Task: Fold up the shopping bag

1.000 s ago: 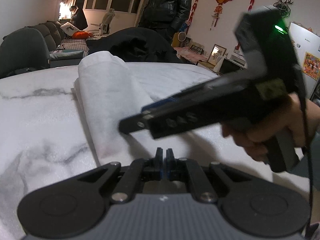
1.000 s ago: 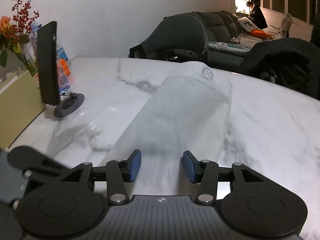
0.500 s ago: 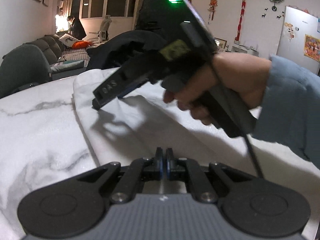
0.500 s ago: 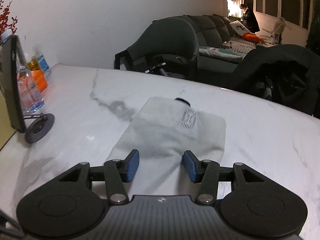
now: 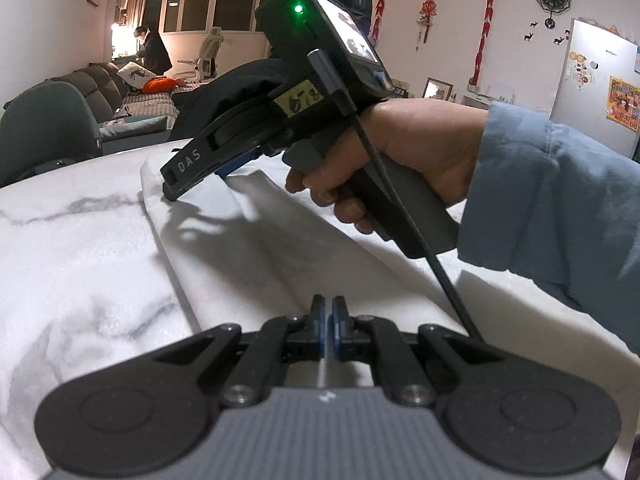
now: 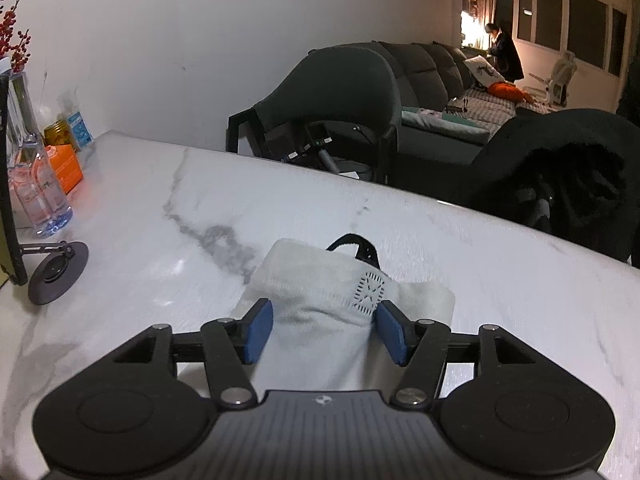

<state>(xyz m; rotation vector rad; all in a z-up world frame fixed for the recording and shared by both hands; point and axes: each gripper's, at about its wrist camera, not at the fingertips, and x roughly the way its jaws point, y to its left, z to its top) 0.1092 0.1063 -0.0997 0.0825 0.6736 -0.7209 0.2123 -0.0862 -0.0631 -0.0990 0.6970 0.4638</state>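
Now your left hand-held gripper is pressed together on the white shopping bag; your right hand-held gripper is spread around the bag's far end on the tabletop.

- We see dim, warm indoor light.
- A sharp shadow falls across the white bag.
- Fisheye bending darkens our corners.
- The marble table shows soft glare.

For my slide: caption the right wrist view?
Open right gripper straddles the white bag's far end on the table.
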